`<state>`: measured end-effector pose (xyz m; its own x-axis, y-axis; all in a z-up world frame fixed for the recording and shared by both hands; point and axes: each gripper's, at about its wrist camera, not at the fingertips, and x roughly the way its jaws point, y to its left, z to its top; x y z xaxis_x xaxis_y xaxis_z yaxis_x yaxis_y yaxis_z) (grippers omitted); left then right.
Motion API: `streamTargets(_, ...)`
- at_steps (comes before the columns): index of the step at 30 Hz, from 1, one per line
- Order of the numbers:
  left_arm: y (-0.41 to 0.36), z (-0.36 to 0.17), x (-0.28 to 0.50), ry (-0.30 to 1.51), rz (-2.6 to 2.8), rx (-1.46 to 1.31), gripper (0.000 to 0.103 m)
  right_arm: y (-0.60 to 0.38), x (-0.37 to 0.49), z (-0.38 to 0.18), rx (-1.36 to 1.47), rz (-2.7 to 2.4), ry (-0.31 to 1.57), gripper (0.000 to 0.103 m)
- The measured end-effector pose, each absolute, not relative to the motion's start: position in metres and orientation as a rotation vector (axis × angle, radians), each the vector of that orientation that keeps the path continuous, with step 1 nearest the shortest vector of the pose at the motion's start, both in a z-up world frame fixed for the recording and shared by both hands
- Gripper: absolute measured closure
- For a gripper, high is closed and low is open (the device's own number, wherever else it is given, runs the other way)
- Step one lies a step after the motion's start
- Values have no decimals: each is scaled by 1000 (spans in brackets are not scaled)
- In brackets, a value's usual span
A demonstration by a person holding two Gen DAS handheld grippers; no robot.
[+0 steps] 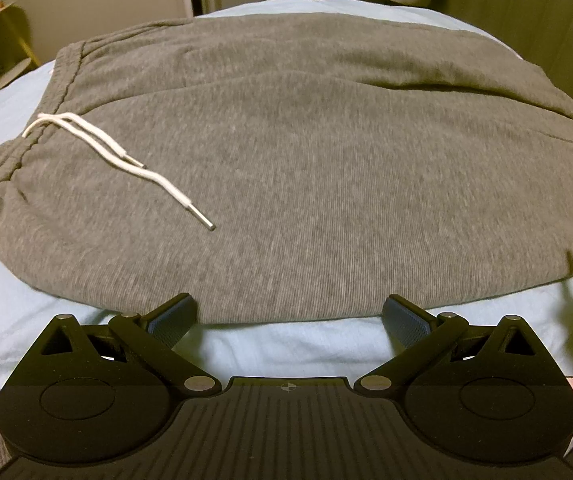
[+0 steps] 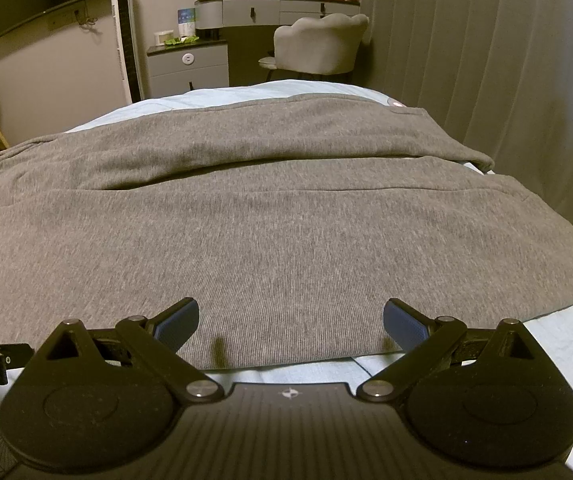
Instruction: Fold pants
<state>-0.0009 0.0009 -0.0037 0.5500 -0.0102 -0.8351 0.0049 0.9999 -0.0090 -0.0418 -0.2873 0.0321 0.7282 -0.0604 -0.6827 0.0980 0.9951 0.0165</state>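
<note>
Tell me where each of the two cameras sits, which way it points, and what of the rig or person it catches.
Left wrist view: sits on the left gripper, open, facing across the bed at the waistband end of the grey knit sweatpants with the white metal-tipped drawstring; a fingertip shows at its right edge.
Right wrist view: sits on the right gripper, open, facing the leg end of the sweatpants and a grey dressing table; part of the other gripper shows at left.
Shared: the sweatpants, drawstring, pale blue bedsheet.
</note>
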Motion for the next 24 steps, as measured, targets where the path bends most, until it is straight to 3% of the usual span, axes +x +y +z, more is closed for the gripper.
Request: streamTargets(24, 0, -5, 1, 1003, -6, -9, 0, -288, -40, 29, 72, -85, 764, 4)
